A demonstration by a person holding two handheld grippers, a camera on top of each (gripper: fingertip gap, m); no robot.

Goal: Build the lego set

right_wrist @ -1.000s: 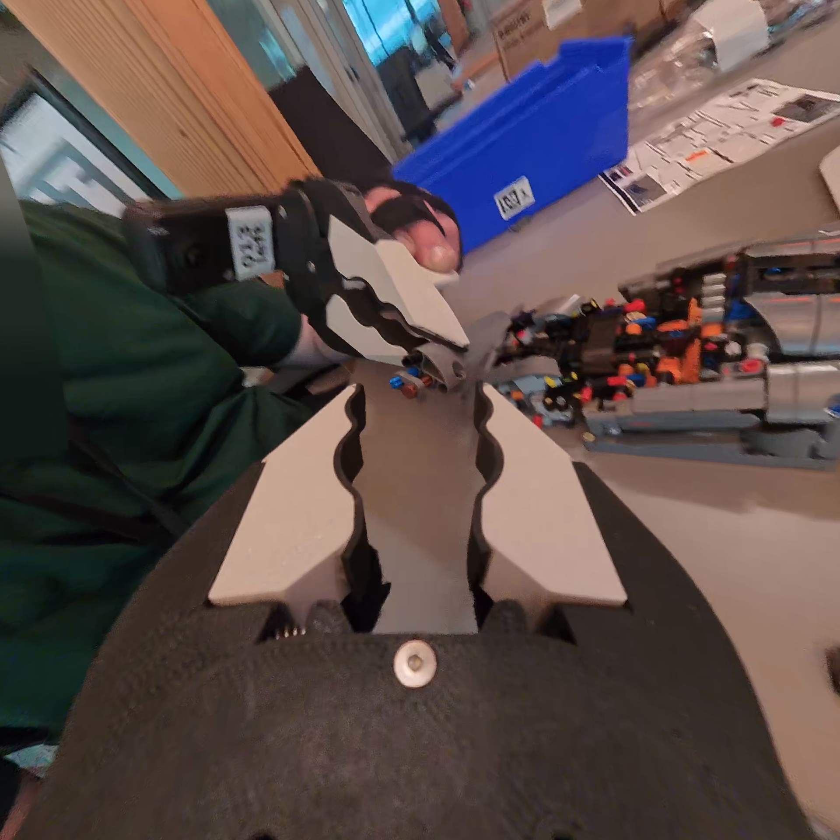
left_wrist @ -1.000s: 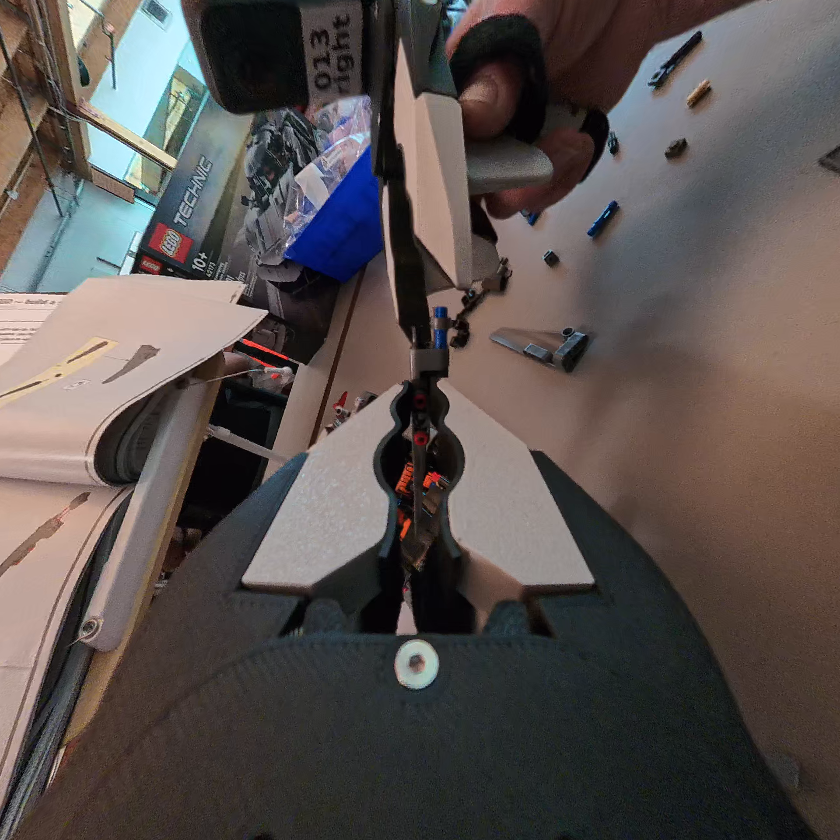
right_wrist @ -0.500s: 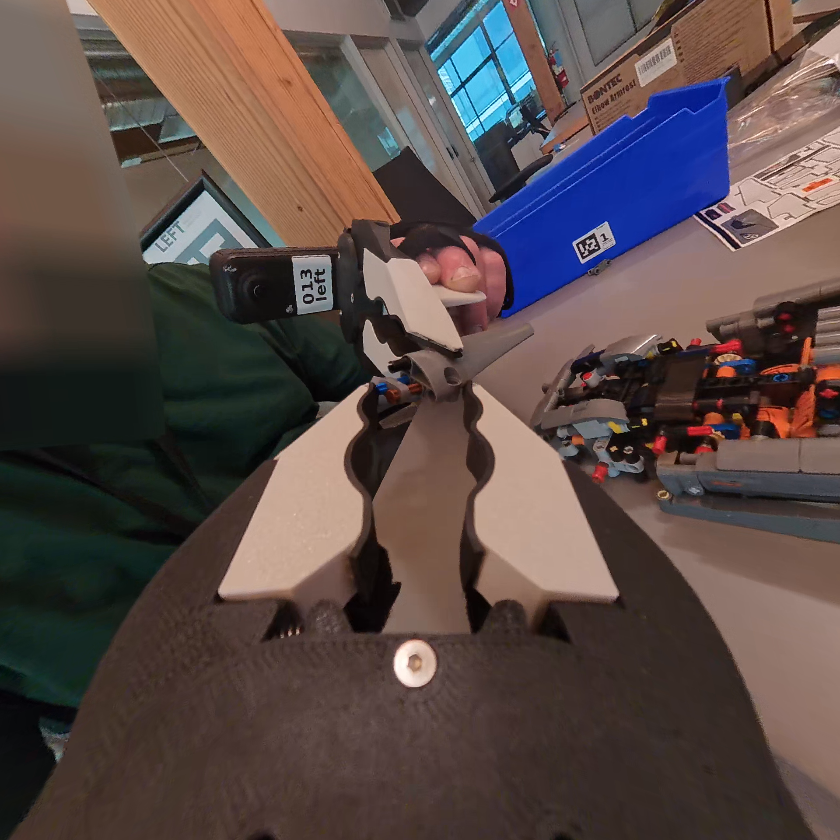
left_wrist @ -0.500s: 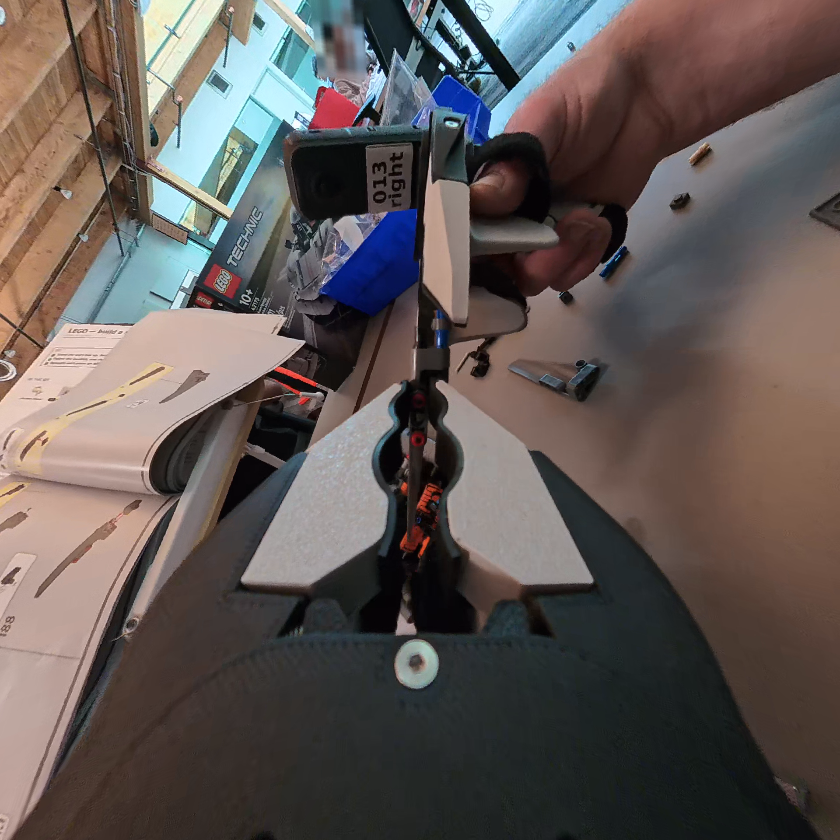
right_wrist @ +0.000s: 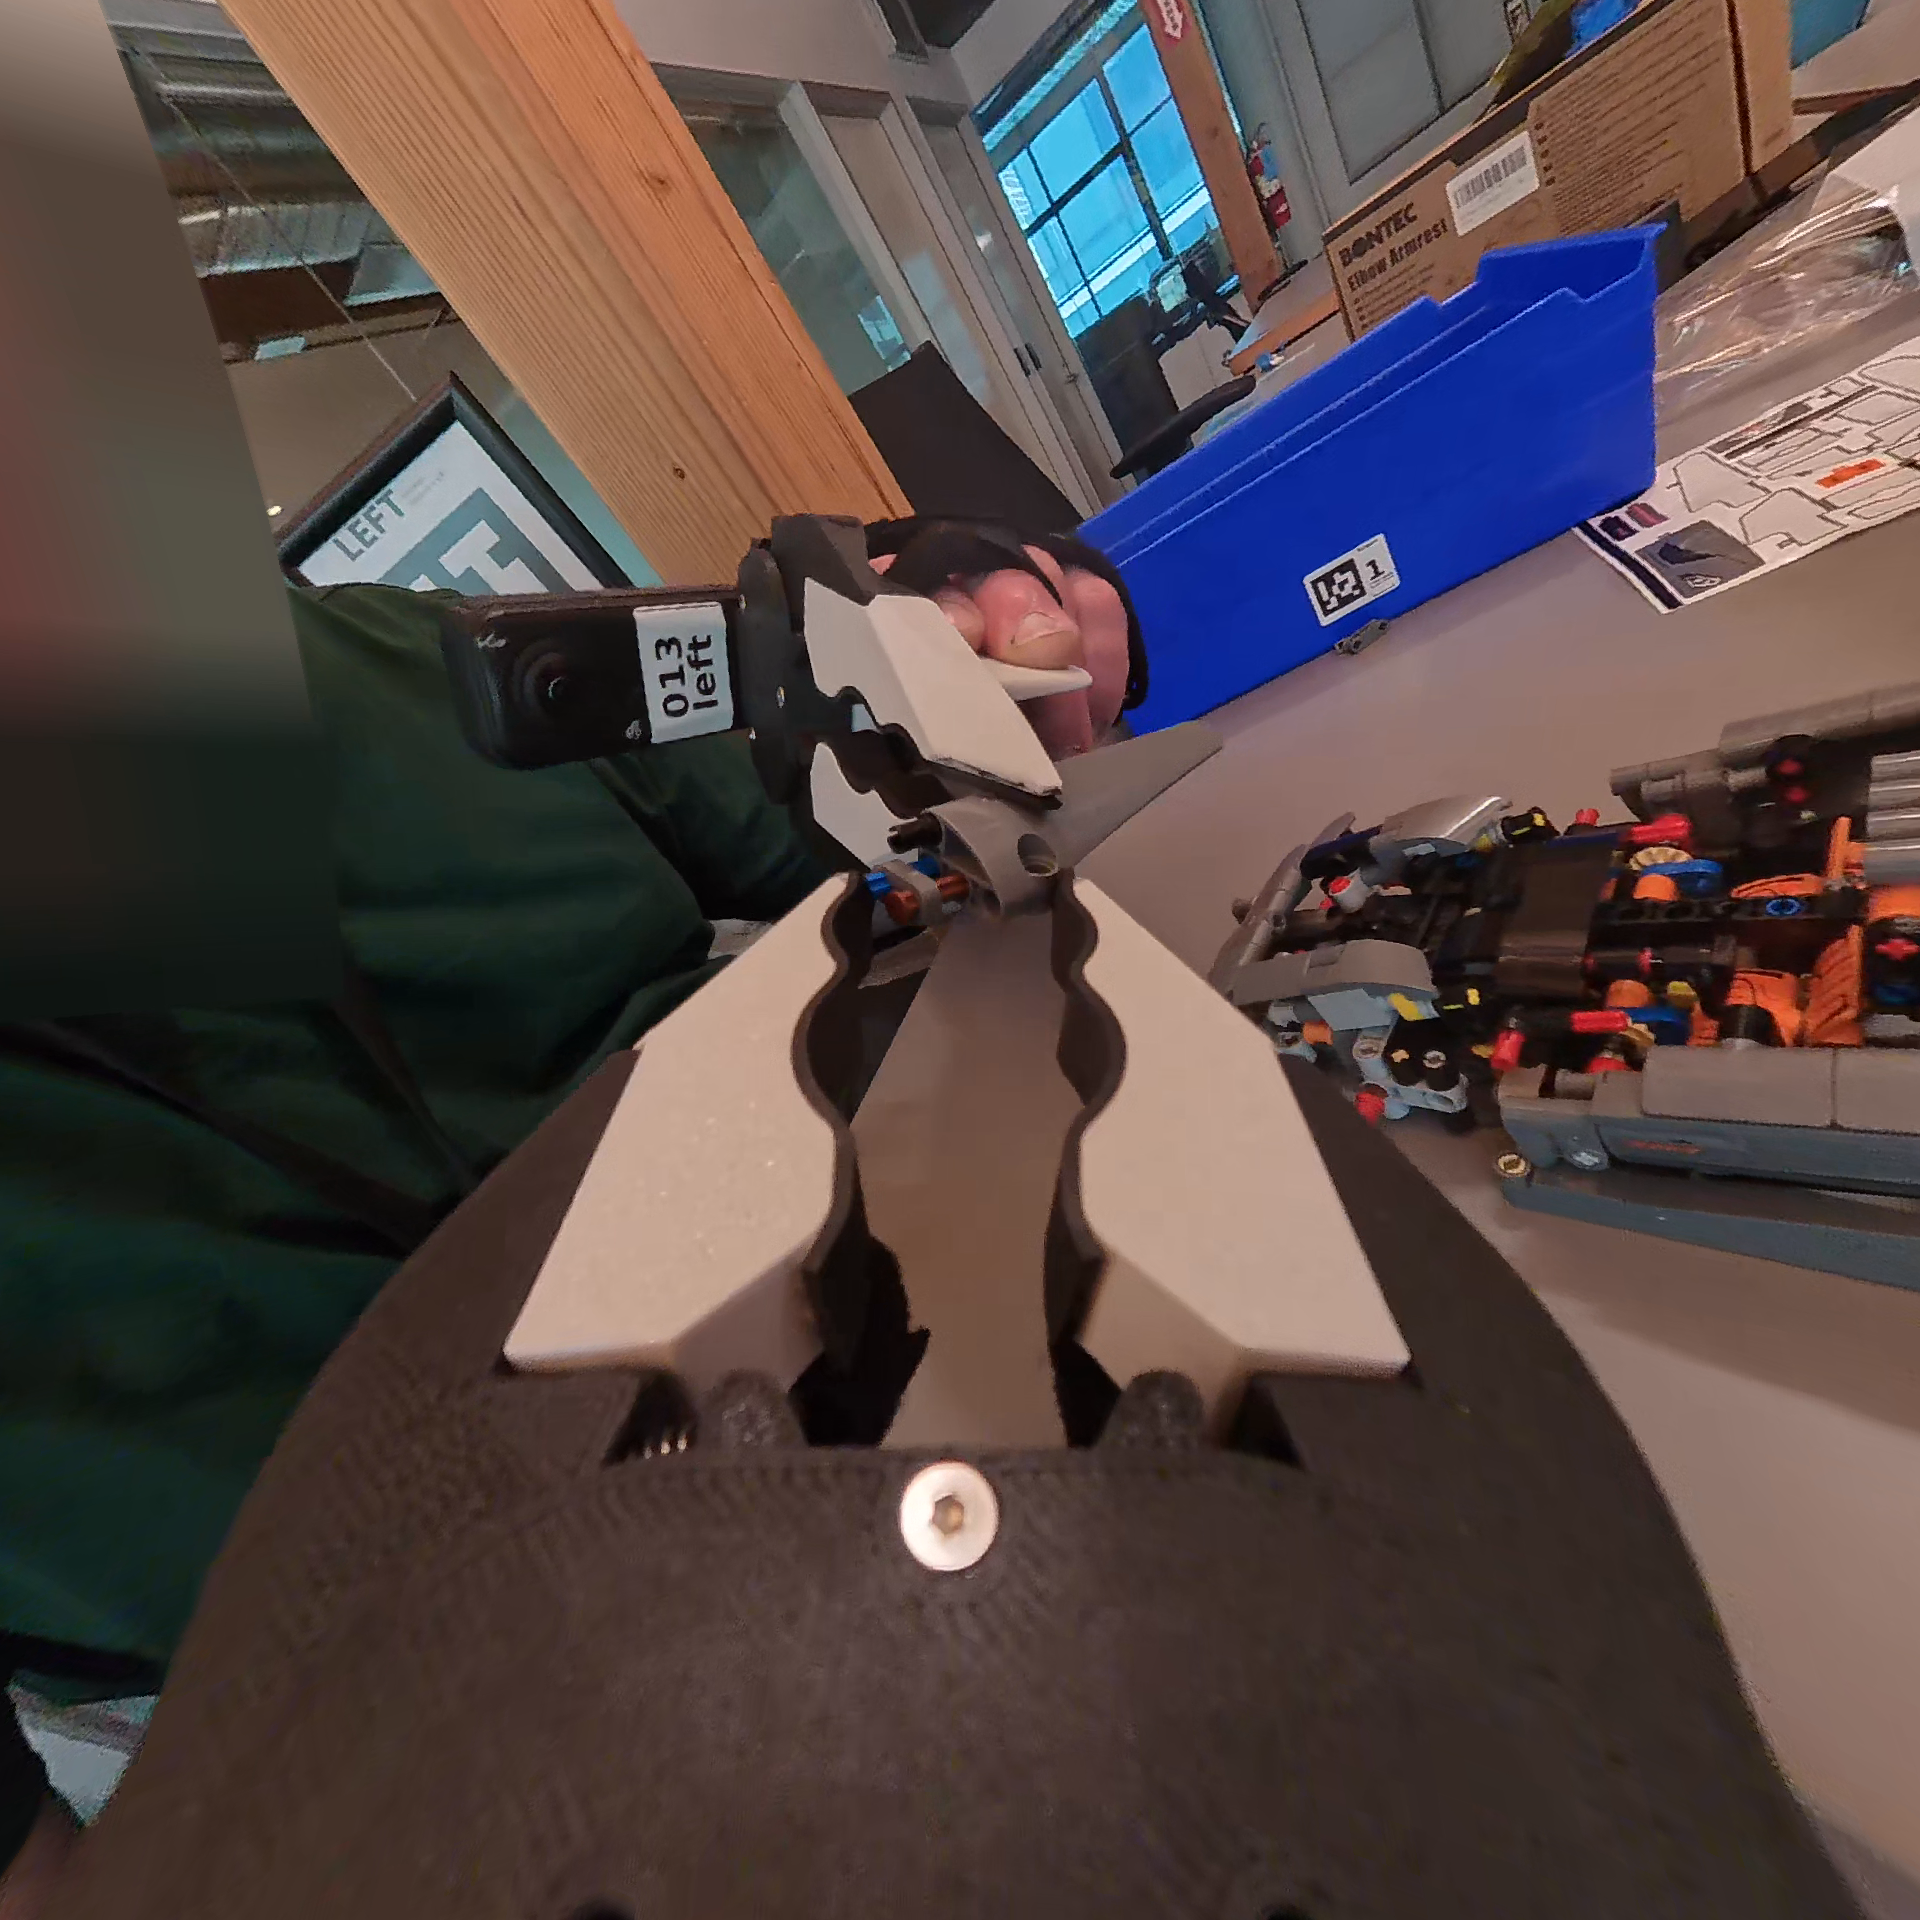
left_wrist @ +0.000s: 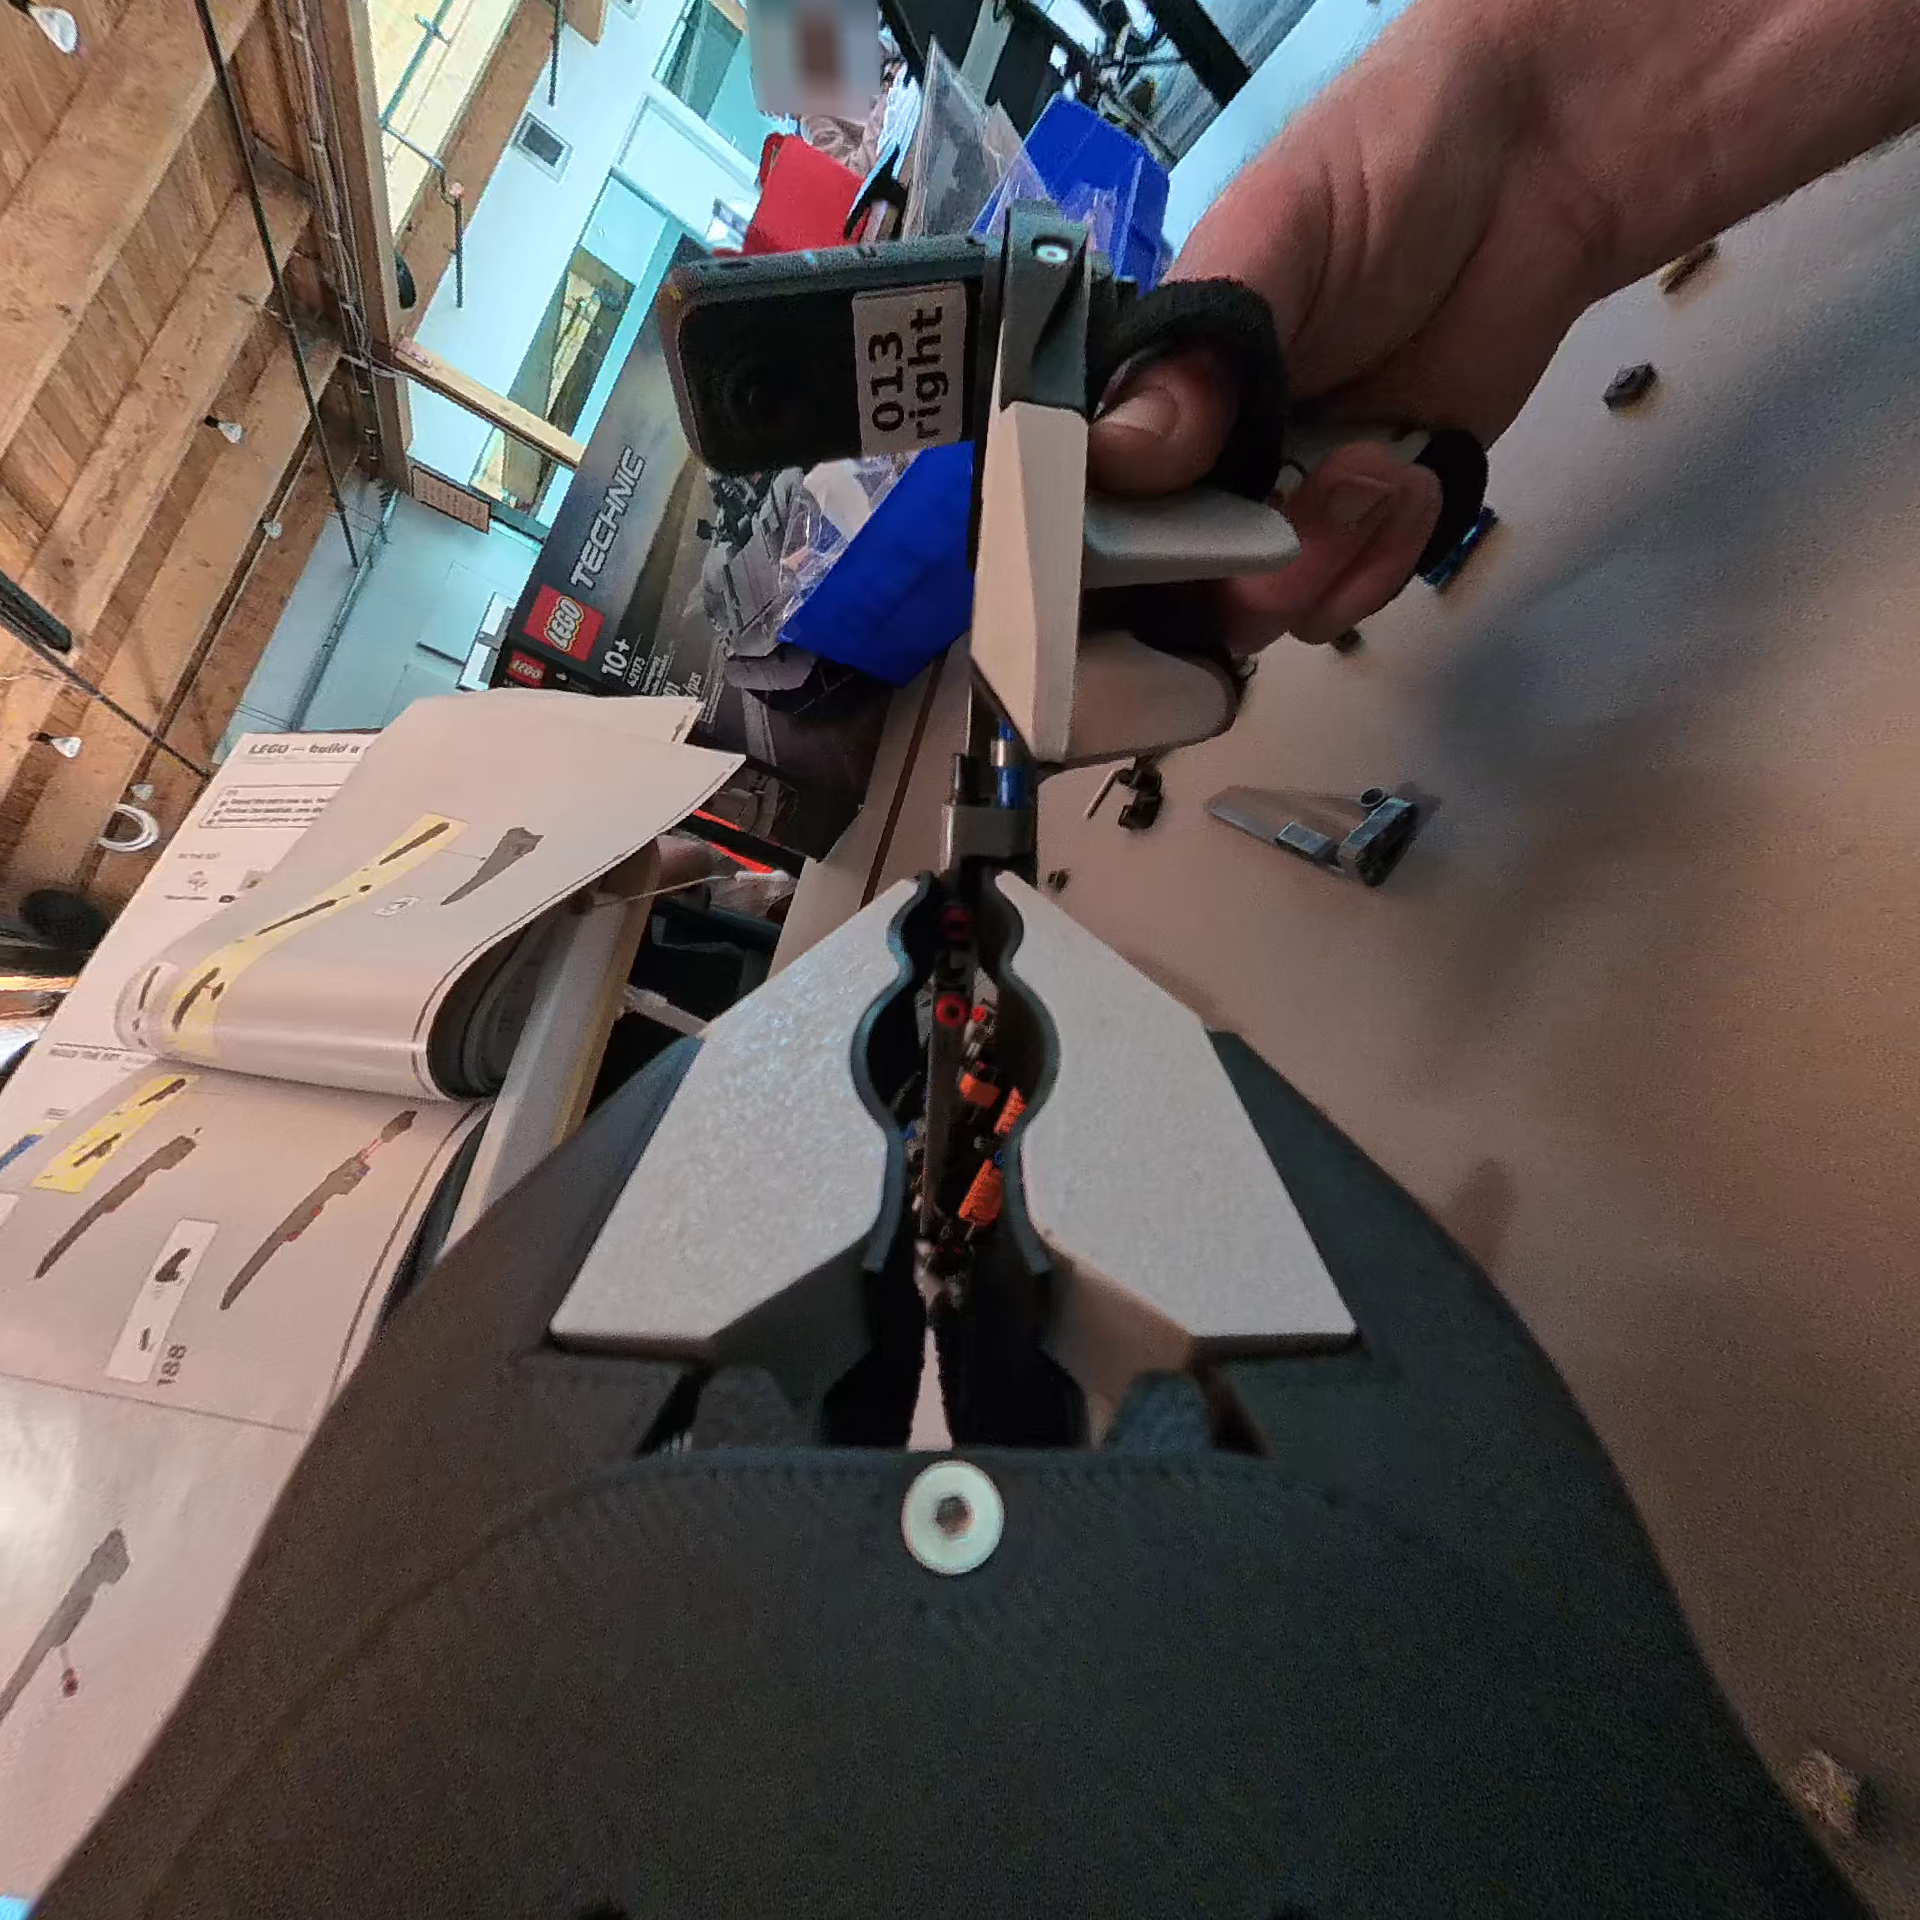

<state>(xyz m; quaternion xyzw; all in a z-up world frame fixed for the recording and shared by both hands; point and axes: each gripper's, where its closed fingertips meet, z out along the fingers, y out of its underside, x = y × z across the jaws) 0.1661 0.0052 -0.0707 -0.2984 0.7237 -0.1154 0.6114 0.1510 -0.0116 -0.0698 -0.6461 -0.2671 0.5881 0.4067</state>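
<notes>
My left gripper [left_wrist: 961, 888] is shut on a thin grey wedge panel [right_wrist: 1132, 769], which it sees edge-on. The panel carries a grey connector [right_wrist: 1003, 857] with blue and red pins [right_wrist: 920, 891]. My right gripper [right_wrist: 961, 888] faces the left one tip to tip. Its jaws stand about a connector's width apart and close on the connector and pin end. The left gripper also shows in the right wrist view [right_wrist: 997, 816], held by a hand. The right gripper shows in the left wrist view [left_wrist: 1023, 753], just above the connector [left_wrist: 982, 826]. The whole piece is held above the table.
The part-built car model [right_wrist: 1610, 966] lies on the table to my right, behind it a blue bin [right_wrist: 1403, 447] and a paper sheet [right_wrist: 1787, 468]. An open instruction booklet [left_wrist: 312, 935], the set's box [left_wrist: 623, 582], a loose grey panel [left_wrist: 1320, 826] and small pins [left_wrist: 1626, 387] are nearby.
Both grippers have lifted and tilted up together with the panel piece between them. The right jaws have narrowed onto the connector and pin end.
</notes>
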